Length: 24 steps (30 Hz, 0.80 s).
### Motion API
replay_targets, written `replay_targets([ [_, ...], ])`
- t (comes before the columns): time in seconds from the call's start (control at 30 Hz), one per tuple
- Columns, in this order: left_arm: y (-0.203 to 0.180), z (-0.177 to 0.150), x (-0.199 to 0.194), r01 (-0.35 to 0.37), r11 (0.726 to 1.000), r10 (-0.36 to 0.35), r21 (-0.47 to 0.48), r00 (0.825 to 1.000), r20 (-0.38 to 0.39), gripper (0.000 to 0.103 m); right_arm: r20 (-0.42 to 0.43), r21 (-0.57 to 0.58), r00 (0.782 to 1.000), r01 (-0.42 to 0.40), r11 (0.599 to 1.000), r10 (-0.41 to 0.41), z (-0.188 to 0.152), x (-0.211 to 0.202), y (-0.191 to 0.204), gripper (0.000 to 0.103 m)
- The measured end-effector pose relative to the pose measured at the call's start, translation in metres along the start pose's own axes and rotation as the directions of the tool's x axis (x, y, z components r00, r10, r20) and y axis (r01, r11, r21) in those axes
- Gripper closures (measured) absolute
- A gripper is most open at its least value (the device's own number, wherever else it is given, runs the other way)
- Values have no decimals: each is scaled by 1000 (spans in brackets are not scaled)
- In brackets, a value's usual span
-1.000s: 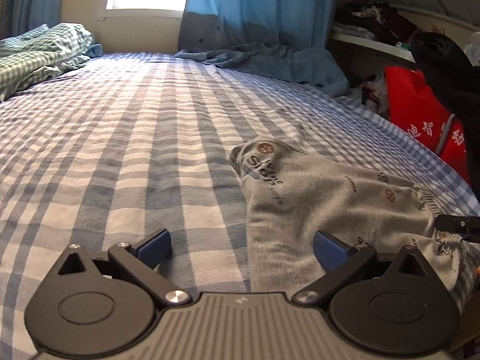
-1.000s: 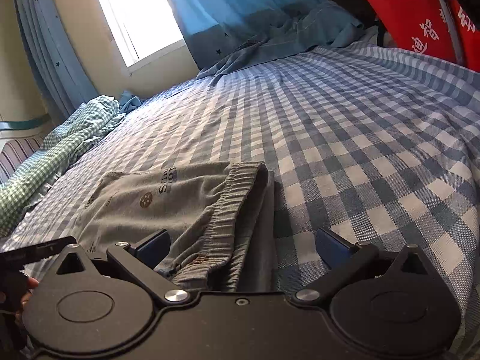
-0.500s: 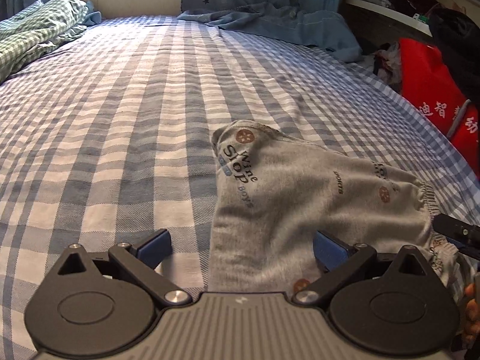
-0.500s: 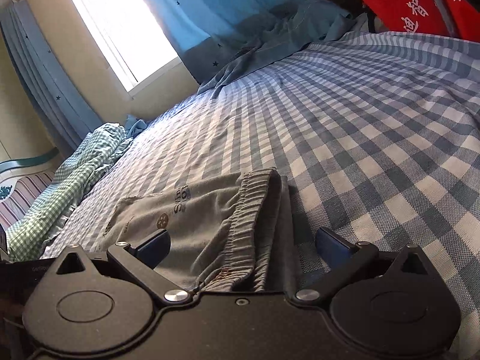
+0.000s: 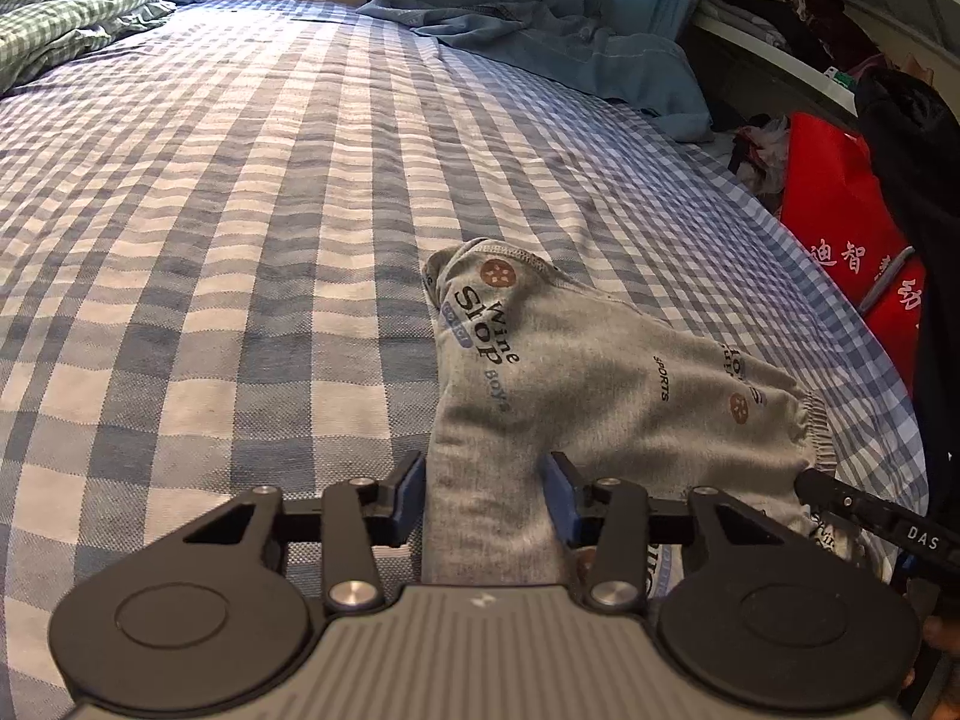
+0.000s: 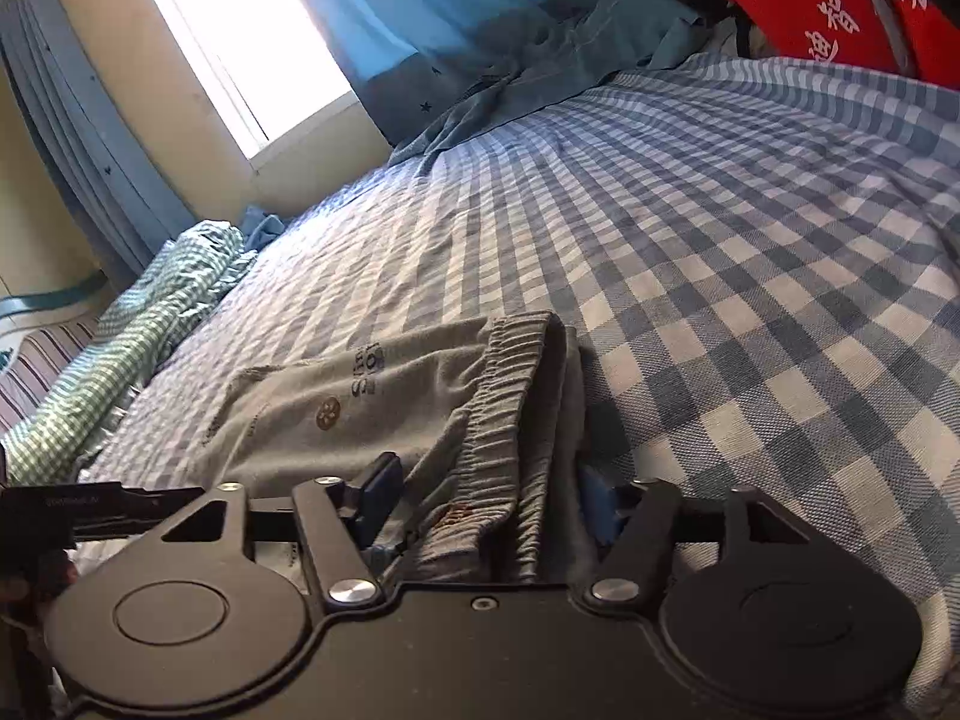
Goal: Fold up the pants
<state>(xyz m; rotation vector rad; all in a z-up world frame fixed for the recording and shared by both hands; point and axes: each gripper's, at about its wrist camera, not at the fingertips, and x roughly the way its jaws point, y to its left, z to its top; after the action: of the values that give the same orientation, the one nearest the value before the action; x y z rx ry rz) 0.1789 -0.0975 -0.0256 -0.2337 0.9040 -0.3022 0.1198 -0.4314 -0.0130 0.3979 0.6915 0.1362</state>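
A: Left wrist view: left gripper (image 5: 487,495) jaws just closed halfway, pinching the pants (image 5: 600,396) leg at 6 o'clock.
B: Right gripper (image 6: 489,501) likewise, clamping their waistband on the bed (image 6: 720,240)

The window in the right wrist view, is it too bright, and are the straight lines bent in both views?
Right wrist view: the window is blown out to pure white, with no detail; the grey pants lie in dimmer light. Left wrist view: sunlight makes warm patches on the checked bedsheet; its stripes curve outward from fisheye distortion, as they do in the right wrist view.
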Motion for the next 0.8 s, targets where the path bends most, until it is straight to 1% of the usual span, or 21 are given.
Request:
replay_targets([
  [0.03,-2,-1,-1,-4,1000,4,5,1000,4,66,3,-19,1000,19,1000,-19,-2,-1,3,54],
  [0.07,-4,-1,-2,-12,1000,12,10,1000,10,67,5,-24,1000,16,1000,-16,-3,-1,4,60],
  [0.1,-5,-2,-3,-19,1000,19,17,1000,15,72,8,-15,1000,11,1000,-10,-4,-2,4,64],
  [0.13,-8,-2,-3,-26,999,25,23,999,20,77,12,-5,1000,8,1000,-8,-4,-3,3,66],
  [0.2,-10,-2,-6,-37,999,35,33,999,35,82,20,6,1000,1,1000,-1,-4,-4,4,77],
  [0.3,-16,-4,-11,-44,997,39,65,997,67,87,36,34,999,-3,999,2,-3,-8,5,85],
  [0.4,-22,-1,-16,-45,995,38,93,996,81,89,54,74,998,-30,997,26,2,-13,6,86],
  [0.47,-19,6,-20,-5,998,1,64,998,71,89,63,93,997,-50,994,44,8,-16,9,87],
  [0.57,-10,23,-25,73,997,-73,-4,996,49,89,72,109,994,-95,990,87,20,-20,17,87],
  [0.63,-7,34,-29,96,995,-95,-17,994,45,89,72,104,991,-120,987,113,29,-21,27,87],
  [0.7,-7,43,-34,97,995,-97,-5,994,54,89,66,91,988,-143,986,137,39,-18,38,87],
  [0.8,-5,56,-45,75,997,-77,30,993,84,89,49,48,985,-169,985,166,54,-10,62,87],
])
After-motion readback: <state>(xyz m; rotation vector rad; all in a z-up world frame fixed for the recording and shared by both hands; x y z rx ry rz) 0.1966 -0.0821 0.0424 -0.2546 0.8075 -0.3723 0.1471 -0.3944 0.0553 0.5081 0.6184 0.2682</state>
